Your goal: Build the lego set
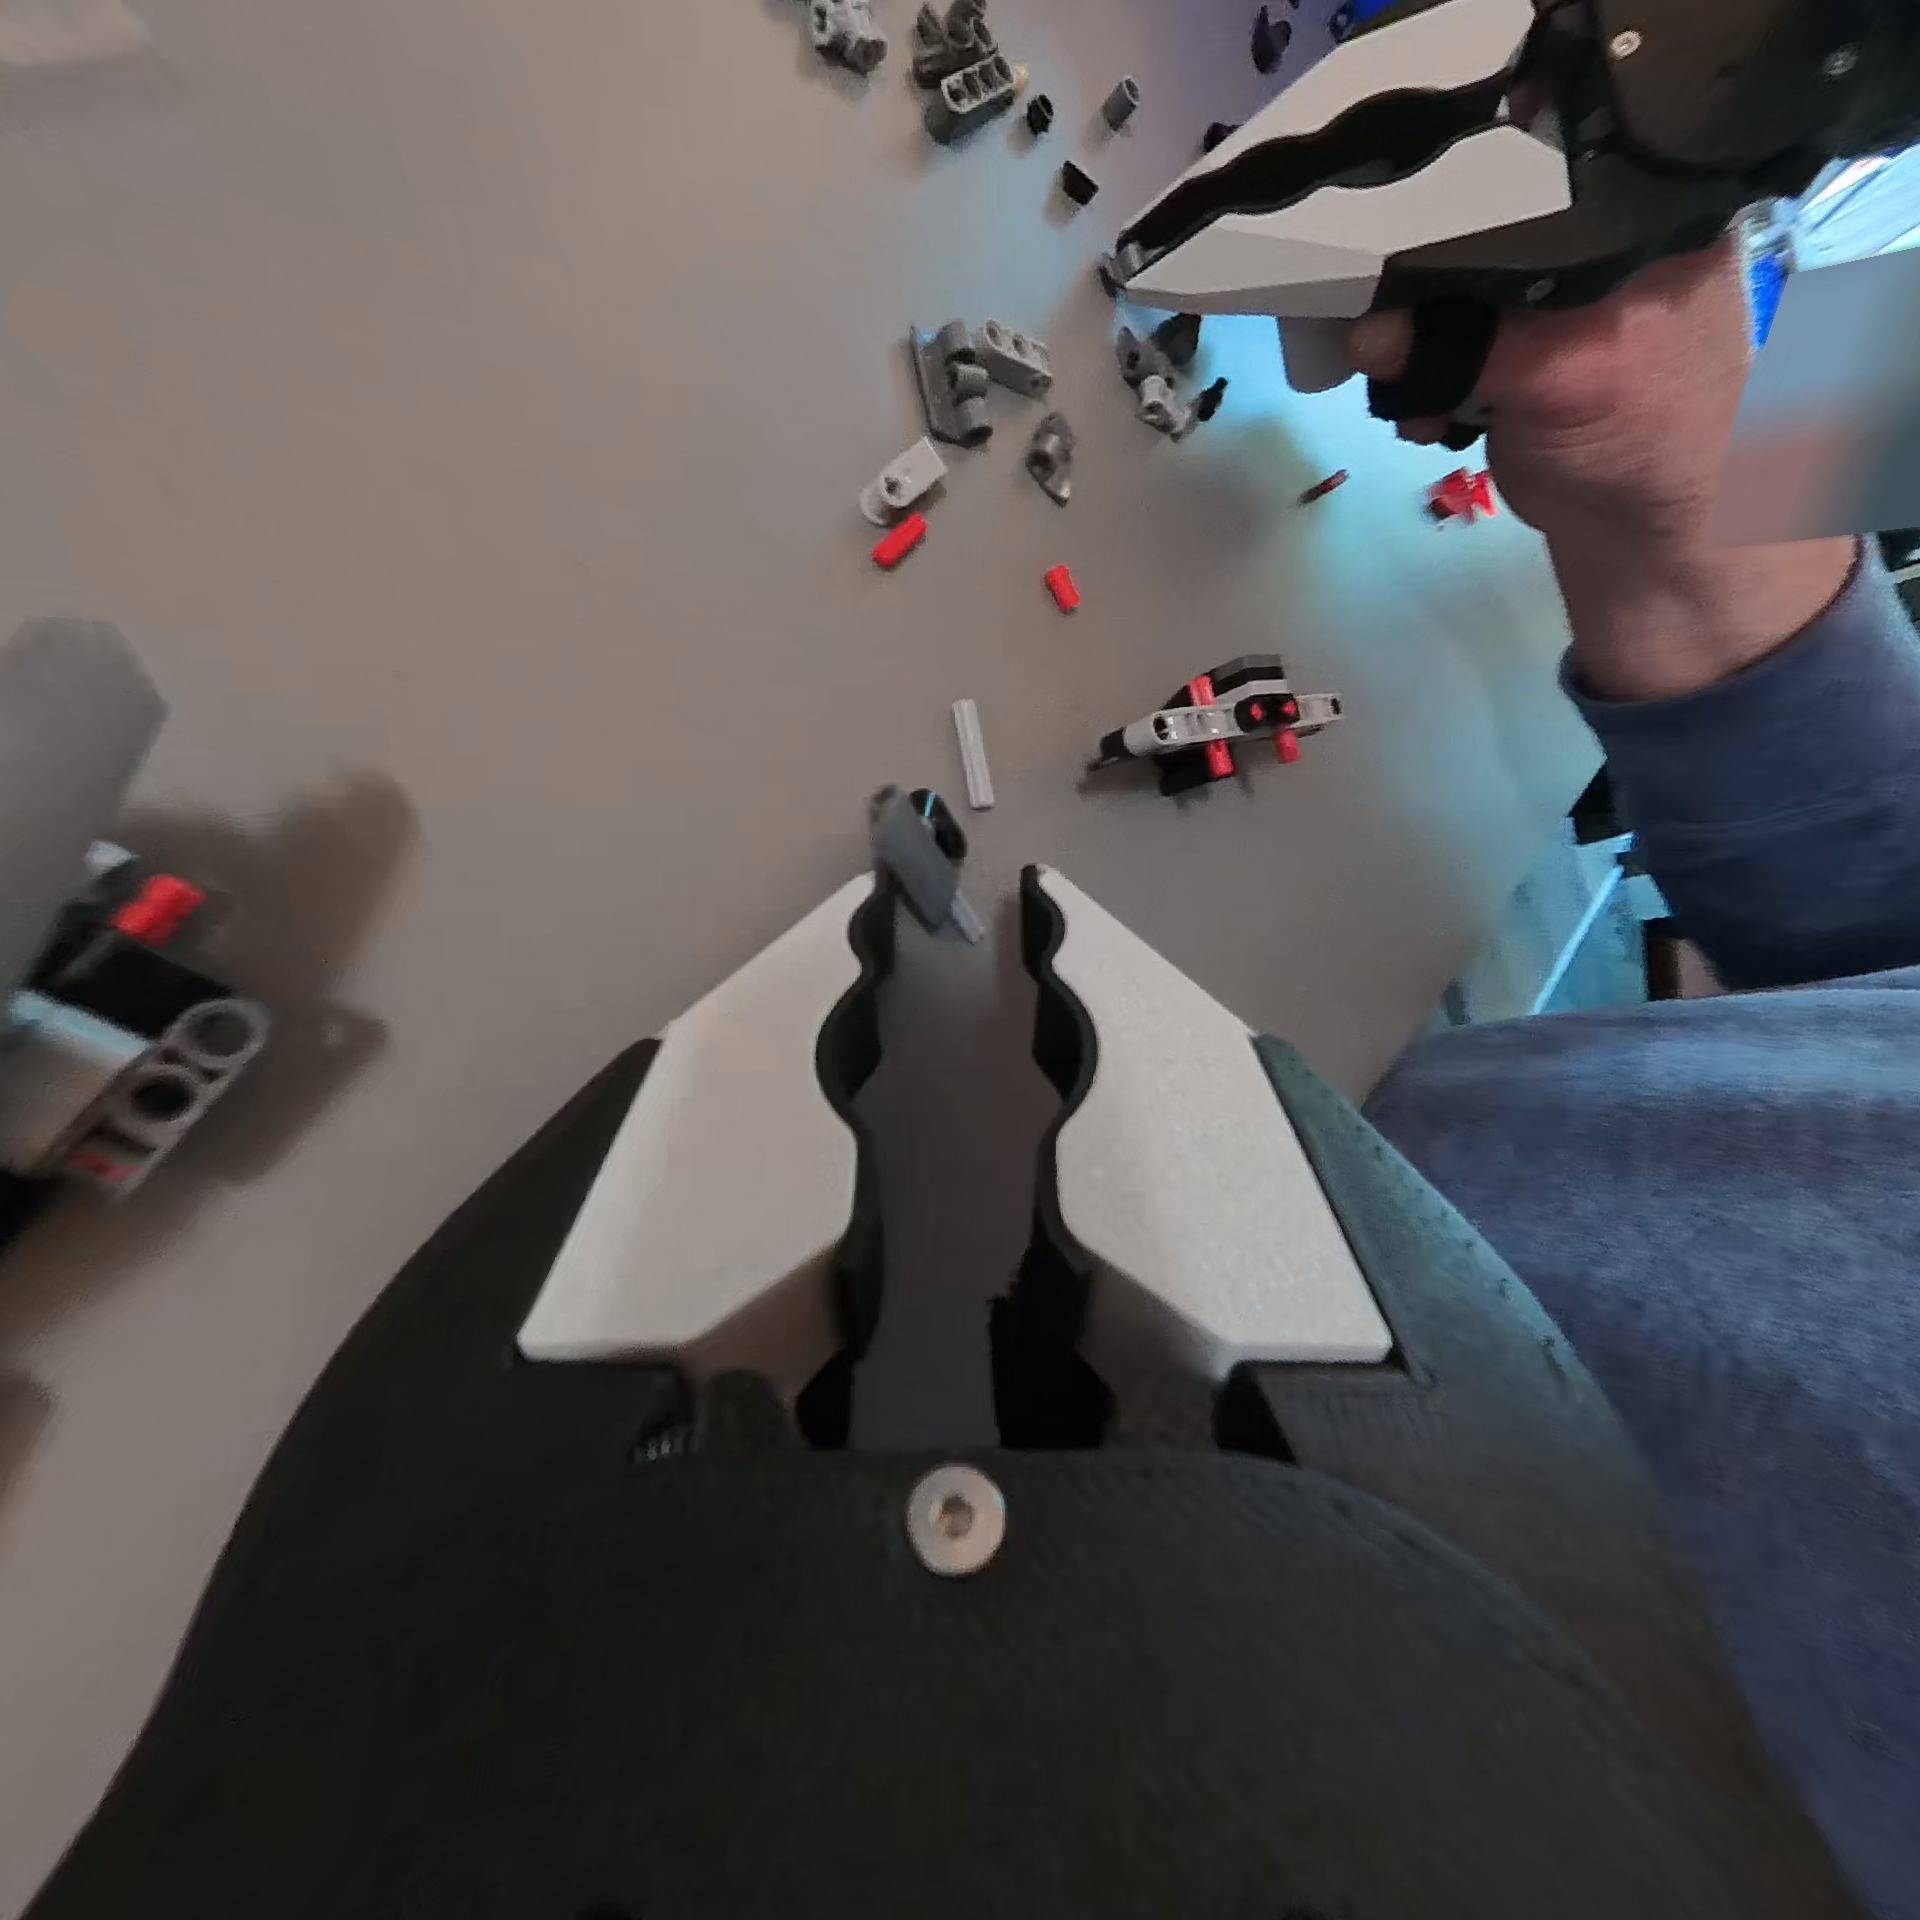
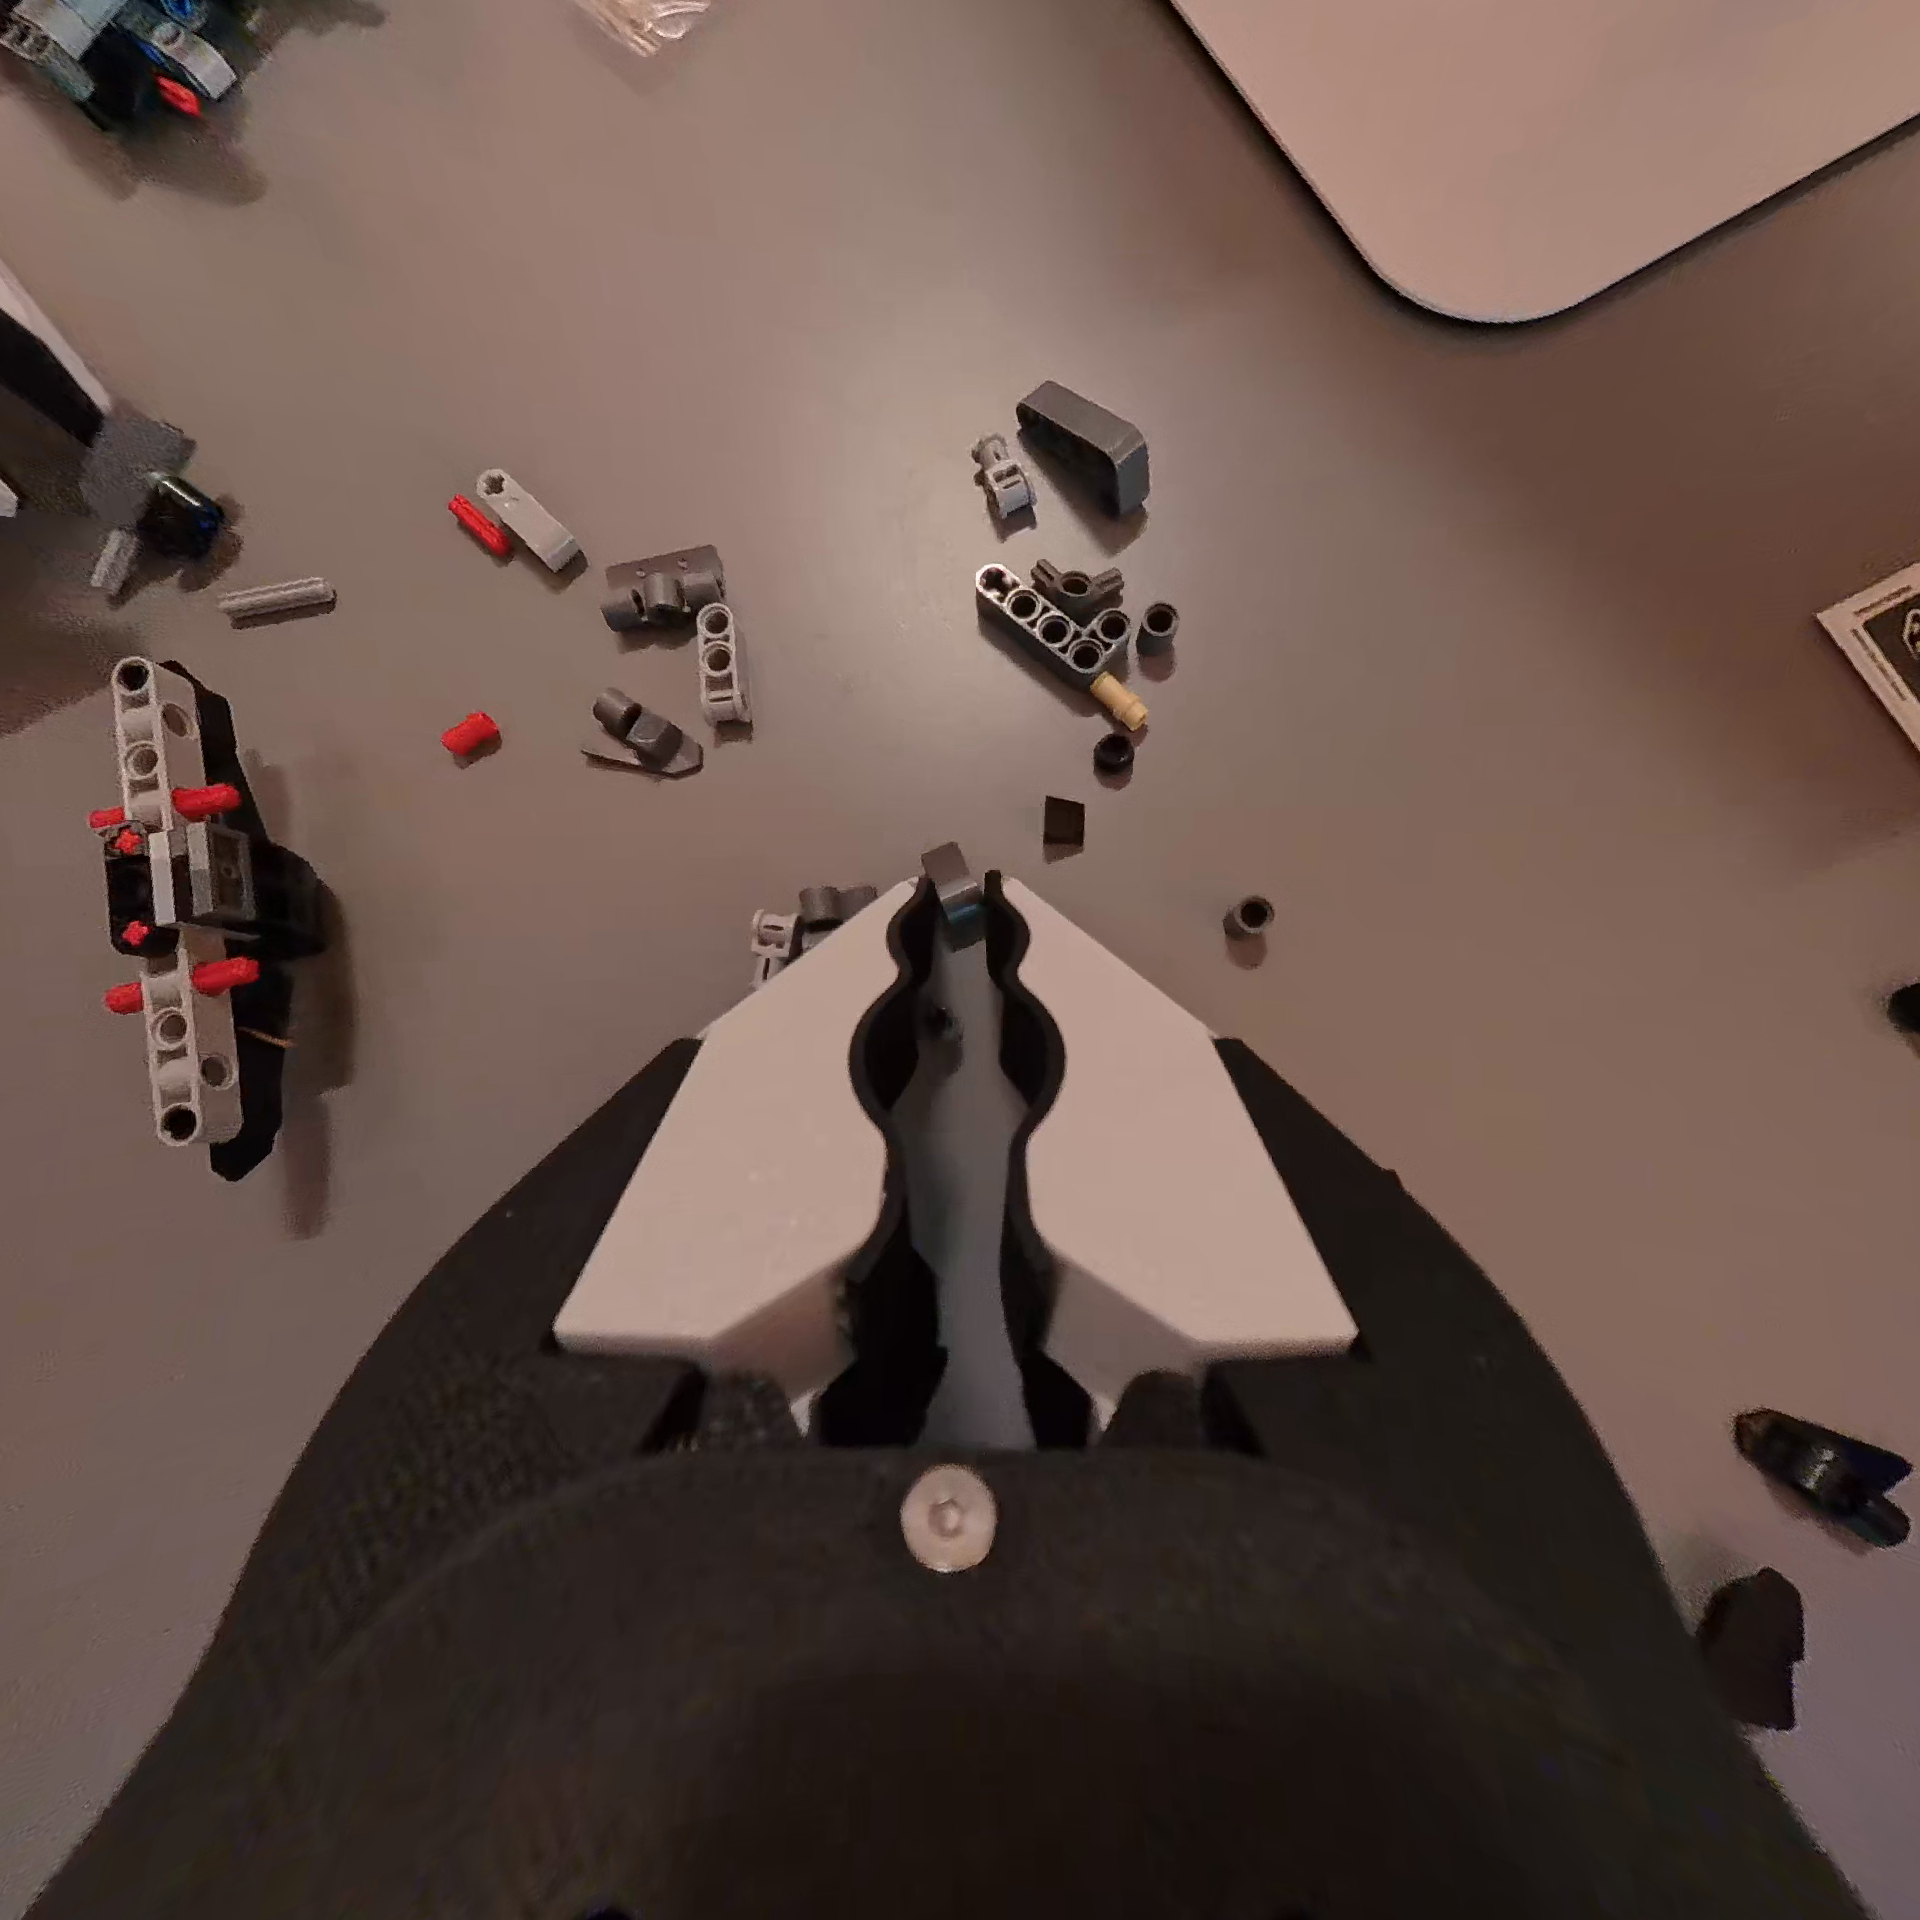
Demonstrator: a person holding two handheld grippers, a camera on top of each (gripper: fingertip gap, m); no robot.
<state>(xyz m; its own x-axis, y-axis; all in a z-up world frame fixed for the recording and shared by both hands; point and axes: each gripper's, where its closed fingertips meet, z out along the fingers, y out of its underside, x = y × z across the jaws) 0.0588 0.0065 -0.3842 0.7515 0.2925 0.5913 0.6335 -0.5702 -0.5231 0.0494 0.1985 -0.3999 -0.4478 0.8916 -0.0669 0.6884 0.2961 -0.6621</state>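
My left gripper [image 1: 951,881] is open, low over the grey table [image 1: 520,416]. A small dark grey and black piece [image 1: 923,847] lies at its left fingertip, not clamped; it also shows in the right wrist view [image 2: 171,514]. My right gripper [image 2: 956,886] is shut on a small grey piece [image 2: 951,883]; in the left wrist view it [image 1: 1117,272] hovers at the upper right. A sub-assembly of light grey beams, black parts and red pins [image 1: 1216,722] [image 2: 177,904] lies between them. A grey axle [image 1: 971,753] [image 2: 275,597] lies near the left gripper.
Several loose grey, black and red pieces [image 2: 1070,623] [image 1: 977,379] are scattered over the table. A larger built section [image 1: 125,1039] sits at the left. A pale flat pad [image 2: 1558,135] and a booklet [image 2: 1881,644] lie far right. A person's blue sleeve [image 1: 1766,831] is close. Spacing between my two grippers at the tips: around 20 centimetres. My left gripper is the nearer one to the grey axle [image 1: 971,753]: about 4 centimetres, against 15 centimetres. The right camera catches it too, in the right wrist view [image 2: 256,578].
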